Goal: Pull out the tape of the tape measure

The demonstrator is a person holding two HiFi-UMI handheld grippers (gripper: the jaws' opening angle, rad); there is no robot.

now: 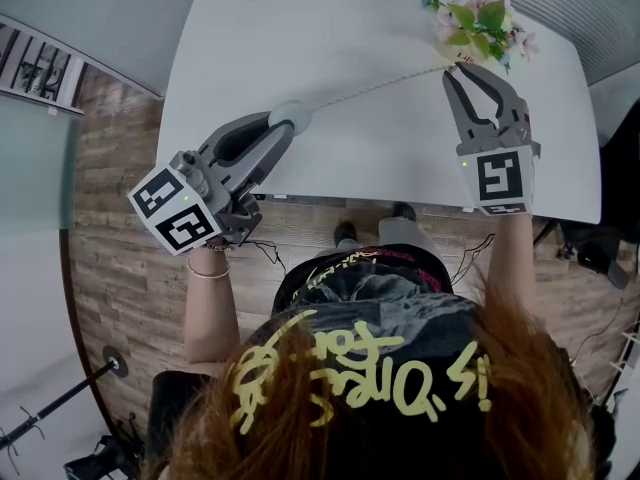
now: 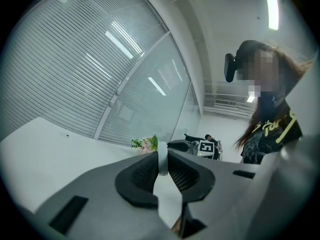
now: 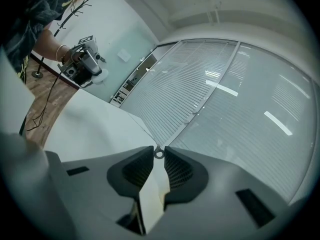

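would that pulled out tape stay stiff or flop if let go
Probably floppy: the tape looks thin and soft, straight only because the left gripper and right gripper hold it taut. Likely light: it barely sags. Released, it may retract into the round case.

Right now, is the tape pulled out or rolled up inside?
Pulled out: the tape stretches from the tape measure in the left claw to the right claw.

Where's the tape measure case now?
Head view, left side: the tape measure case is clamped in the left gripper over the table, its tape stretching to the right gripper.
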